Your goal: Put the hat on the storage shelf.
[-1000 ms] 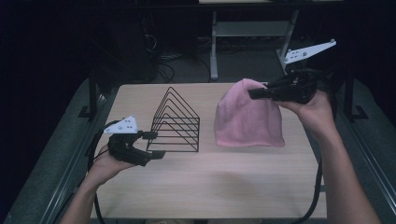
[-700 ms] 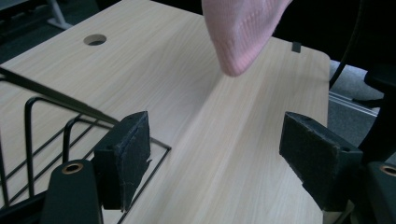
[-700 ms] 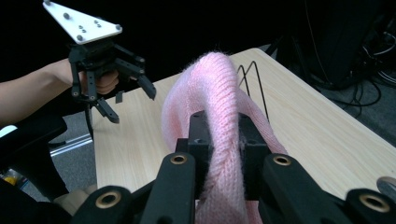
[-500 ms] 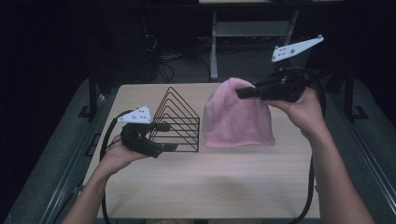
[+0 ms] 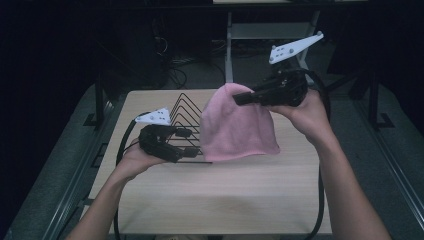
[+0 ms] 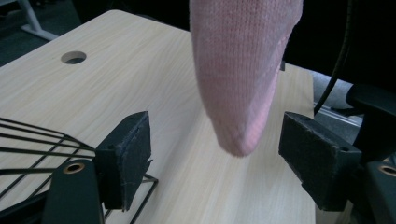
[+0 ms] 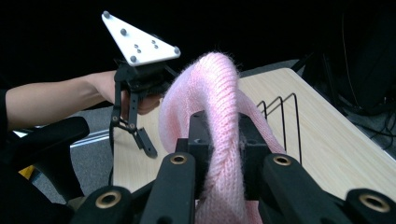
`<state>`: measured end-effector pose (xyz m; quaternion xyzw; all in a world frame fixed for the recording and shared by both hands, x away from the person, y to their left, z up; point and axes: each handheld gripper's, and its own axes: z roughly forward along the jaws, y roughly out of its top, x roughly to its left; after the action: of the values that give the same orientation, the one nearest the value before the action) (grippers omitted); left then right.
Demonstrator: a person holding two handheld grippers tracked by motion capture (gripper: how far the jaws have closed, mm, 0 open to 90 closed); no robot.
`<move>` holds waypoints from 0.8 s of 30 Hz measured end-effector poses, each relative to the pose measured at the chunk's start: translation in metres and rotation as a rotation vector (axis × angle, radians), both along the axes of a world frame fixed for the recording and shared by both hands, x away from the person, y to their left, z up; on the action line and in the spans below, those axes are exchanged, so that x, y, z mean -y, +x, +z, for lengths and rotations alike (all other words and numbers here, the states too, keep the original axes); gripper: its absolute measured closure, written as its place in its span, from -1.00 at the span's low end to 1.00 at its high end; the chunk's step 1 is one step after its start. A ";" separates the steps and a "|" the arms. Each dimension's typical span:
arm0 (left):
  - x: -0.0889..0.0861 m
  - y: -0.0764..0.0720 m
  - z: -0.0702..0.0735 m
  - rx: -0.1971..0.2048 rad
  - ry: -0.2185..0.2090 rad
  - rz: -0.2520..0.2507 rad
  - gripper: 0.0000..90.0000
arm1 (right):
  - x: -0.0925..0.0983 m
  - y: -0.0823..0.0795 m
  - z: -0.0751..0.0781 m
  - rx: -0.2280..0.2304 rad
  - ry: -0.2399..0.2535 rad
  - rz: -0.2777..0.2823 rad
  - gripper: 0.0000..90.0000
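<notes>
High view: right gripper (image 5: 240,98) clamped on the crown of a pink knit hat (image 5: 236,125), lifted above the wooden table (image 5: 225,195), brim hanging just off the surface. Compared with half a second ago, carried further toward the black wire rack (image 5: 186,116), now covering the rack's right half. Left gripper (image 5: 186,142) moved in as well, jaws spread wide, low in front of the rack, close to the hat's left brim corner, holding nothing. Left gripper view: both black pads (image 6: 127,154) well apart, with the hat's lower corner (image 6: 240,74) dangling between them, touching neither; rack wires (image 6: 37,144) at the left behind the near pad; round cable hole (image 6: 74,57) in the tabletop (image 6: 163,107) beyond the rack. Right gripper view: jaws closed tight on a thick fold of the hat (image 7: 219,135), knit bulging up over the pads; rack's loops (image 7: 280,121) just beyond the hat; left gripper (image 7: 140,135) farther off, left of the hat, fingers seemingly parted though hard to judge at that angle.
</notes>
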<state>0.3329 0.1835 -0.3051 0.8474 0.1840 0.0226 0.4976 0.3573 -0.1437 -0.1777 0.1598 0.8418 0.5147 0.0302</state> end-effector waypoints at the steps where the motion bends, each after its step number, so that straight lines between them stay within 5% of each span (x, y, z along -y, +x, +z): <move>1: 0.001 0.000 0.000 -0.009 -0.007 0.000 -0.42 | -0.003 0.000 0.001 0.001 -0.002 0.003 0.76; 6: 0.001 0.008 -0.003 -0.037 -0.003 -0.028 -0.39 | -0.015 0.004 0.003 0.008 0.002 0.024 0.76; 16: -0.006 0.018 -0.001 -0.079 -0.006 -0.055 0.62 | -0.030 0.008 0.005 0.032 0.037 0.042 0.76; 24: -0.019 0.029 0.013 -0.048 0.020 -0.025 0.77 | -0.032 0.017 0.007 0.066 0.051 -0.008 0.77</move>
<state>0.3621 0.2025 -0.2925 0.8548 0.1852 -0.0023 0.4849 0.3746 -0.1112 -0.1706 0.1468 0.8263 0.5409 0.0556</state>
